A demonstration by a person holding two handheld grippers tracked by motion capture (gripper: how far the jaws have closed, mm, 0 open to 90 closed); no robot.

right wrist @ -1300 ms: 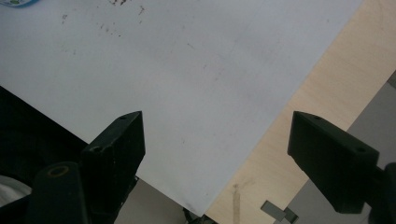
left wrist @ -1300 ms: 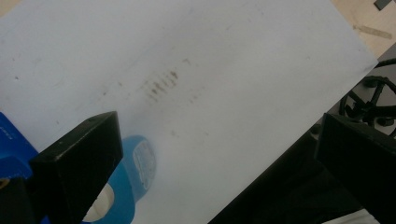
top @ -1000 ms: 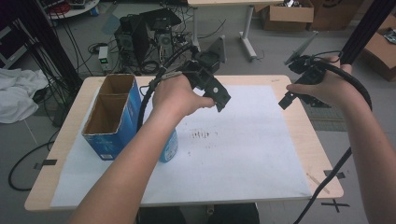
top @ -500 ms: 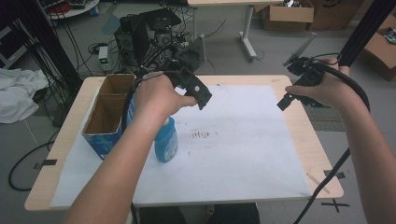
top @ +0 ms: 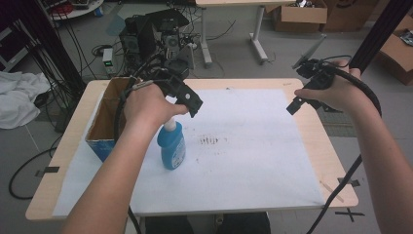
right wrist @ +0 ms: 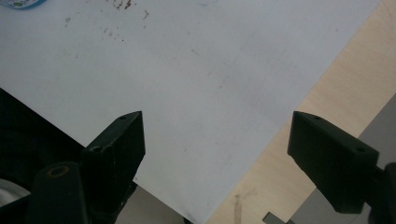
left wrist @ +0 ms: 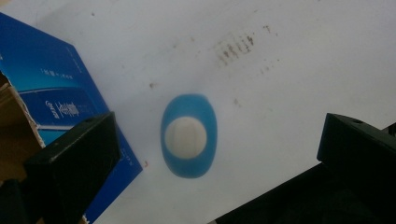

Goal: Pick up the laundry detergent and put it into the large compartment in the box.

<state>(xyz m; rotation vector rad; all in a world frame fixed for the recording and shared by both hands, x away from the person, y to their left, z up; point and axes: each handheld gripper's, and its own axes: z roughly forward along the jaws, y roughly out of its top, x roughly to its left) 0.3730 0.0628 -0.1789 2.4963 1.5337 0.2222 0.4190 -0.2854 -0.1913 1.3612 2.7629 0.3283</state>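
1. Blue bottle (top: 172,148) stands upright on the white sheet (top: 253,161), just beside the cardboard box (top: 104,127).
2. Left gripper (top: 187,100) hovers above it, jaws spread, looking down the bottle's long axis.
3. Right gripper (top: 304,97), jaws also apart, sits well away.

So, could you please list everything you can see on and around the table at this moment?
Bottle: one, blue with a white cap, upright on the sheet beside the box.
Cardboard box: one, blue outside, brown inside, open-topped, at the table's left edge.
Sheet: one, white, smudged, covering the table.
Table: one, light wood.
Cloth: one, white, on the floor at left.
Cardboard boxes: several, brown, on the far floor.
Left gripper: black, open, above the bottle.
Right gripper: black, open, over the sheet's right edge.
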